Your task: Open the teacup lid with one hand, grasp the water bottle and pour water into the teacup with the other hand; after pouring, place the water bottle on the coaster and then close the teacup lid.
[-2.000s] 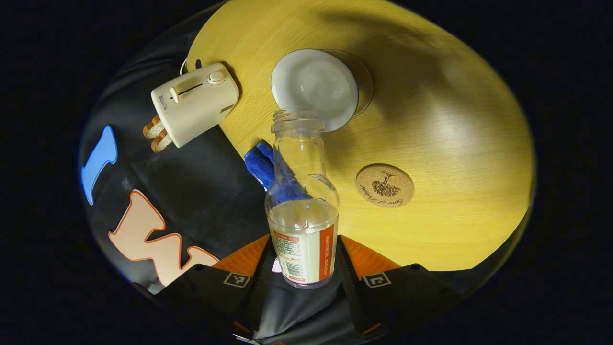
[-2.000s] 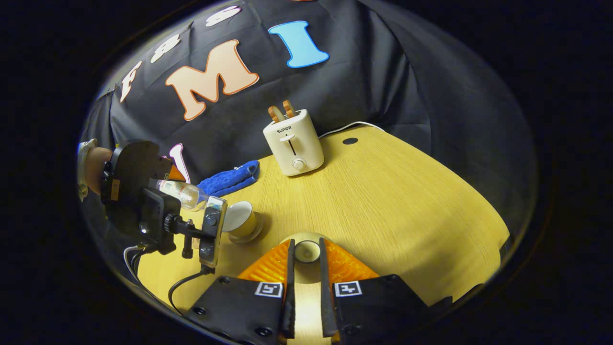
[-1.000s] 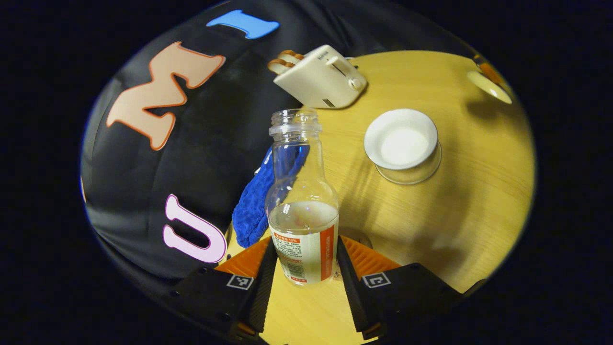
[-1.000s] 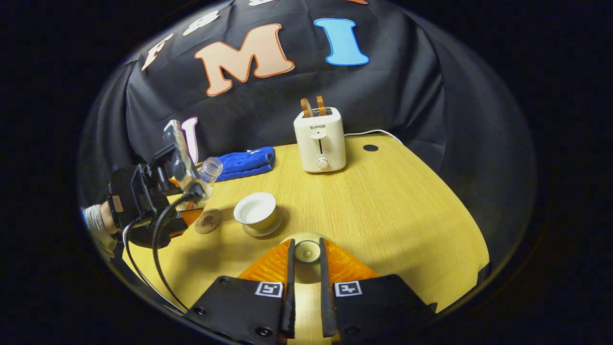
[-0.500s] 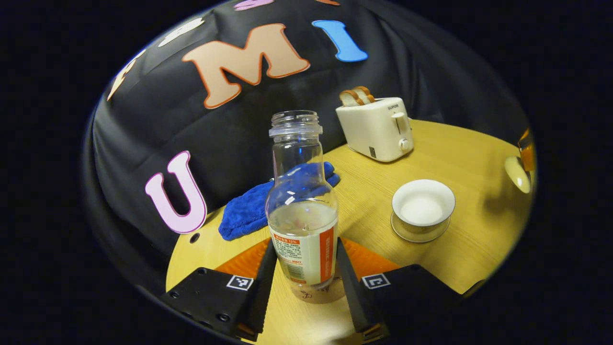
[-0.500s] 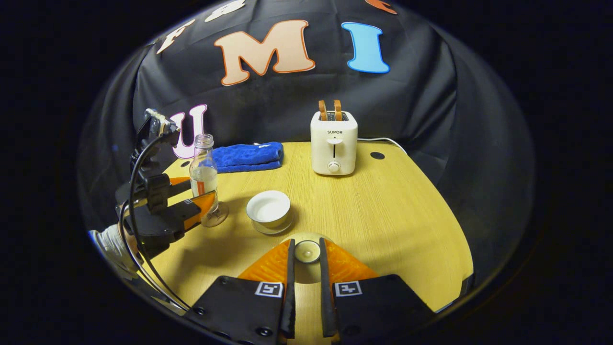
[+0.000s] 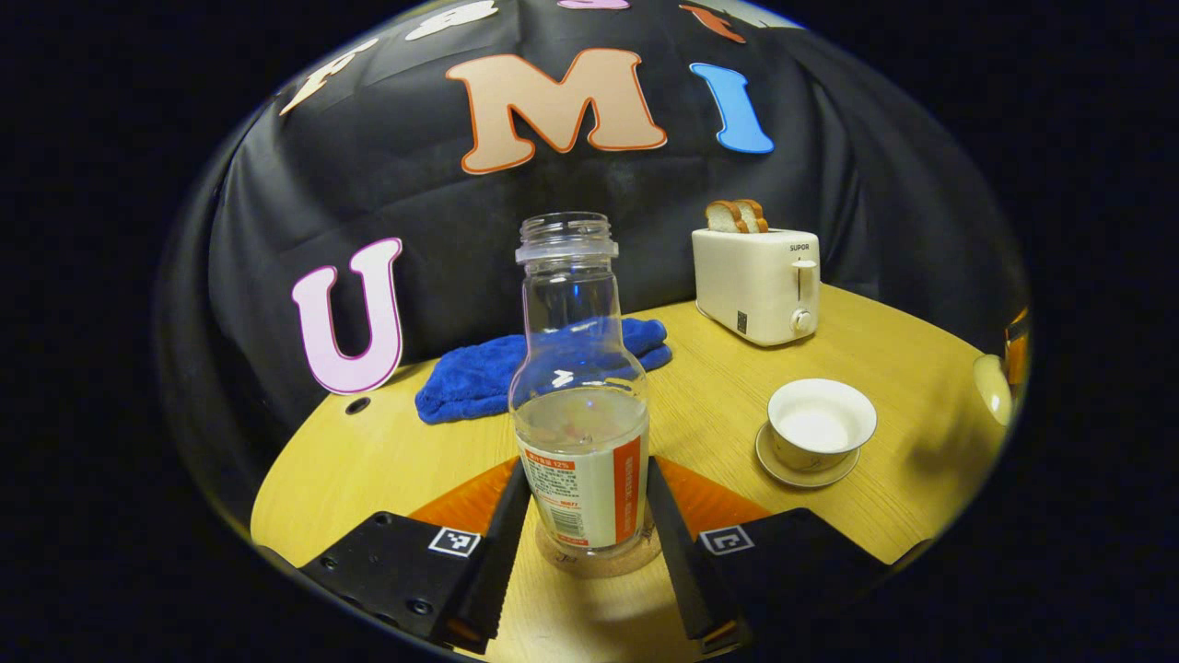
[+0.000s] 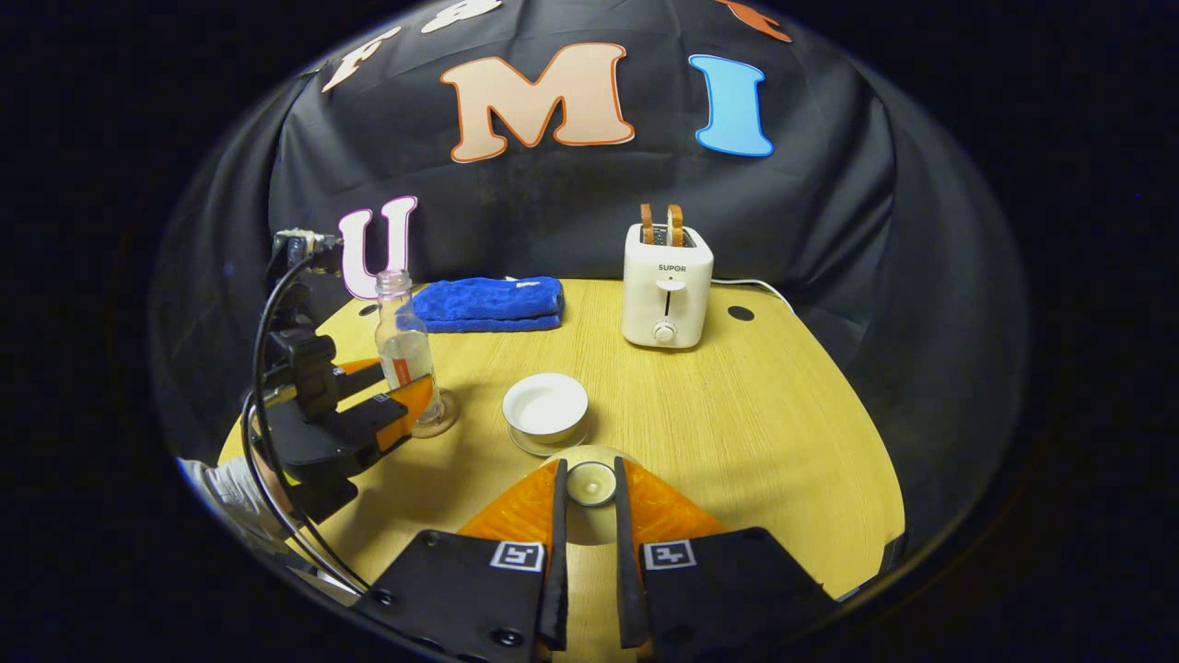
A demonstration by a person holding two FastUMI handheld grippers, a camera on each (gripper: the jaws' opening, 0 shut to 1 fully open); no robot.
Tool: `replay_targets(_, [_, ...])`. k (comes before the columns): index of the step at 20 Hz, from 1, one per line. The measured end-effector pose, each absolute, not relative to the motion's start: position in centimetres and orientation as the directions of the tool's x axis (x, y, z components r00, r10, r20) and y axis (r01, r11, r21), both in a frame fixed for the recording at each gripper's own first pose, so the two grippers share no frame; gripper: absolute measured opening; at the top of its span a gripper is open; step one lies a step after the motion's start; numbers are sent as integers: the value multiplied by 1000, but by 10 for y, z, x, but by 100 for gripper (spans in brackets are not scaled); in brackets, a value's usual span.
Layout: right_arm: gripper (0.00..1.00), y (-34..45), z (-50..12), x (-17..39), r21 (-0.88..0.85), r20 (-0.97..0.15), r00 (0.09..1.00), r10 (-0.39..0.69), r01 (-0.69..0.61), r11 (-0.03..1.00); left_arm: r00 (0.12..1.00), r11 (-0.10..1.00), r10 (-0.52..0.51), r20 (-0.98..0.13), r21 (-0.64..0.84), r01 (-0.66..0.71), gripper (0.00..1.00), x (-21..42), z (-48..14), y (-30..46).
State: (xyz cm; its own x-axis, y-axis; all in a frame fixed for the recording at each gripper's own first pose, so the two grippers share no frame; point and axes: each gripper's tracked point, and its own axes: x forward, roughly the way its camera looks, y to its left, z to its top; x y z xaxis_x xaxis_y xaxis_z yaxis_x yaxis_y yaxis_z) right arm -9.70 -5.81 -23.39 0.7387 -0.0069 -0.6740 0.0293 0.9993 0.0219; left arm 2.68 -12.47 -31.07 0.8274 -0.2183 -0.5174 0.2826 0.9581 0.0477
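The clear water bottle (image 7: 580, 442), uncapped and about half full, stands upright on the cork coaster (image 7: 599, 560). My left gripper (image 7: 585, 516) is shut on its labelled lower part. In the right gripper view the bottle (image 8: 402, 354) and coaster (image 8: 442, 422) sit at the table's left, with the left gripper (image 8: 396, 391) around them. The white teacup (image 8: 545, 405) stands uncovered on its saucer, just right of the bottle. My right gripper (image 8: 589, 488) is shut on the knob of the teacup lid (image 8: 589, 481), held in front of the cup.
A cream toaster (image 8: 667, 296) with two bread slices stands at the back of the round wooden table (image 8: 737, 414). A folded blue cloth (image 8: 488, 302) lies behind the bottle. A person's sleeve (image 8: 226, 488) shows behind the left gripper.
The bottle went from tipped over the teacup to upright and came down onto the coaster, held by the left gripper. The right gripper kept the lid and shifted slightly.
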Motion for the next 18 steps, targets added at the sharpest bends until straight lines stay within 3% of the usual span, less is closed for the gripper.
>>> replay_targets(4, [22,-53,-234,-92,17,-675,737,3,12,1000,832,963,-218,-510,24,267,72,23,-311,-122])
replay_targets(10, [25,-45,-226,-75,20,-653,757,30,-22,1000,807,963,-207,-552,28,266,74,12,-321,-116])
replay_targets(14, [22,-42,-226,-58,36,-636,770,44,-28,999,818,960,-197,-540,62,272,95,2,-310,-112])
replay_targets(18, [25,-39,-232,-39,60,-625,779,57,-25,998,823,957,-189,-536,89,277,98,-15,-297,-103])
